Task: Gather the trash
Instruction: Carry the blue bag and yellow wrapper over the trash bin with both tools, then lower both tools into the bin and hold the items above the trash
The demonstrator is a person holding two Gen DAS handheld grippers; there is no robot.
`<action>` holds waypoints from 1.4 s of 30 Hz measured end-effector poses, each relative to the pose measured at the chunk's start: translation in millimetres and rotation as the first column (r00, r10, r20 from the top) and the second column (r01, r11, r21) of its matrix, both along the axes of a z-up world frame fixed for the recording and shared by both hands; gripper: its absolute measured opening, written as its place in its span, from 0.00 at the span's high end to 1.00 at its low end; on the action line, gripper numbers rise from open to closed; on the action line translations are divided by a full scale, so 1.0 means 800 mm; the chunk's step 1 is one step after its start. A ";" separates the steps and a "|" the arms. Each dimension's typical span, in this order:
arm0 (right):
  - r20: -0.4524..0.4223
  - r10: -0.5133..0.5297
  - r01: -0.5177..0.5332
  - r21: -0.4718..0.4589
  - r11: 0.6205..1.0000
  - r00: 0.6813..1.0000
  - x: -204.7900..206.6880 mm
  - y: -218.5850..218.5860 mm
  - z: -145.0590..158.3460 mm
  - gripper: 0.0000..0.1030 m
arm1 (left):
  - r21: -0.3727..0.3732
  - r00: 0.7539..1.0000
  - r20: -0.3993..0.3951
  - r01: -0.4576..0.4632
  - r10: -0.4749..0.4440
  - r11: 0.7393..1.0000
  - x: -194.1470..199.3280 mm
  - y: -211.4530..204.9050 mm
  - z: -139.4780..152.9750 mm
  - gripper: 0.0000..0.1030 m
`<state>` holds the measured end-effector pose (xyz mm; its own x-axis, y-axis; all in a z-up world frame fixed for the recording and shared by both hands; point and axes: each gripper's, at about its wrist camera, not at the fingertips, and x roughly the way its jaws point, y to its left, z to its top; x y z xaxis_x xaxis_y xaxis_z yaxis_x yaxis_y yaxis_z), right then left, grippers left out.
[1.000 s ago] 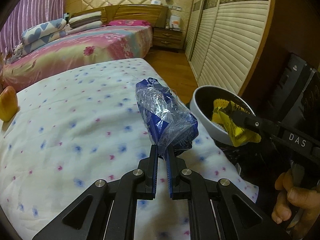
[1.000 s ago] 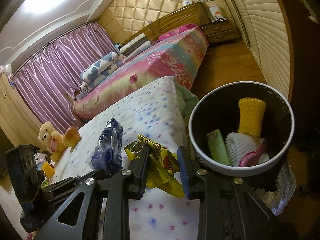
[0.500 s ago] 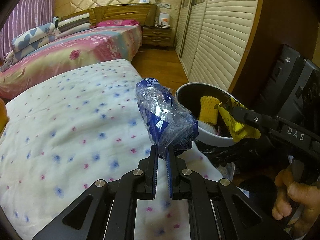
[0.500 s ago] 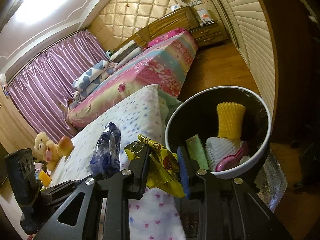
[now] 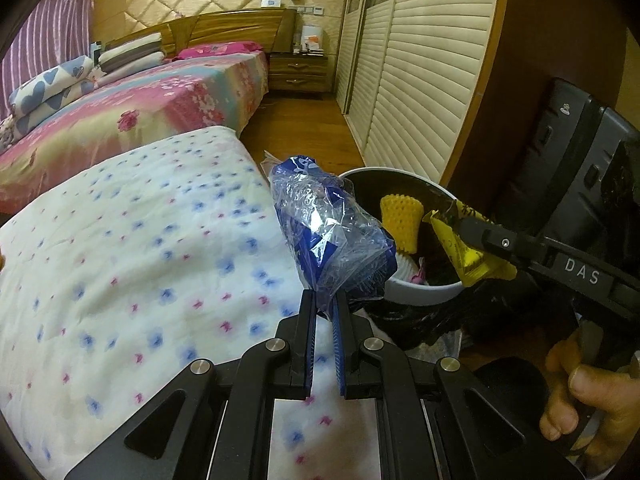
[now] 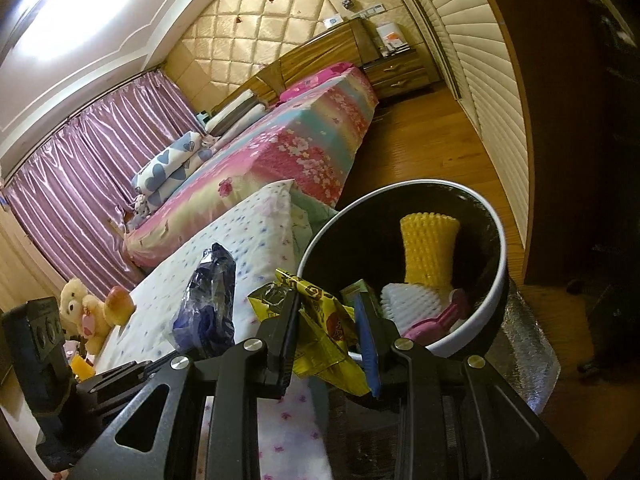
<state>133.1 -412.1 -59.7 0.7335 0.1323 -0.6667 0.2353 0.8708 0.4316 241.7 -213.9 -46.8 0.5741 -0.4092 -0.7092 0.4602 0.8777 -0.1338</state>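
Note:
My left gripper (image 5: 323, 306) is shut on a crumpled blue and clear plastic wrapper (image 5: 332, 236), held up over the bed's edge just left of the bin. My right gripper (image 6: 327, 314) is shut on a yellow snack wrapper (image 6: 324, 340), held at the near rim of the bin; it also shows in the left wrist view (image 5: 468, 248). The round white bin (image 6: 472, 332) with a black liner holds a yellow foam net (image 6: 430, 250), a white foam net and a pink item. The blue wrapper also shows in the right wrist view (image 6: 208, 304).
A bed with a white flowered quilt (image 5: 140, 260) lies to the left of the bin. A second bed with a pink cover (image 5: 140, 108) stands behind it. A wardrobe with slatted doors (image 5: 420, 80) lines the right side. Plush toys (image 6: 86, 312) sit on the quilt.
Both grippers have moved right toward the bin with their wrappers. The yellow wrapper now sits over the bin's near rim, and the blue wrapper is beside the bin.

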 end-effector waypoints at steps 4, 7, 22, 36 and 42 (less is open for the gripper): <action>-0.003 -0.017 0.017 -0.001 1.000 1.000 -0.001 -0.009 -0.002 0.73 | 0.004 1.000 0.002 0.012 -0.012 1.000 0.003 -0.010 0.000 0.94; -0.005 -0.029 0.029 -0.004 1.000 1.000 -0.001 -0.015 -0.003 0.73 | 0.007 1.000 -0.001 0.020 -0.020 1.000 0.006 -0.017 -0.002 0.94; -0.014 -0.067 0.067 -0.013 0.998 0.998 0.002 -0.034 -0.006 0.73 | 0.037 0.998 0.001 0.067 -0.067 0.997 0.020 -0.059 -0.006 0.94; -0.036 -0.075 0.074 -0.031 0.997 0.997 0.013 -0.040 -0.011 0.73 | 0.053 0.997 0.008 0.070 -0.071 0.996 0.035 -0.077 -0.009 0.94; -0.046 -0.079 0.077 -0.043 0.996 0.996 0.020 -0.044 -0.012 0.73 | 0.069 0.997 0.003 0.071 -0.072 0.995 0.045 -0.085 -0.013 0.94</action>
<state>149.0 -447.4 -69.0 0.7075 0.0481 -0.7050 0.3226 0.8657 0.3827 277.3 -282.2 -57.1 0.5495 -0.3995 -0.7338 0.5225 0.8496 -0.0713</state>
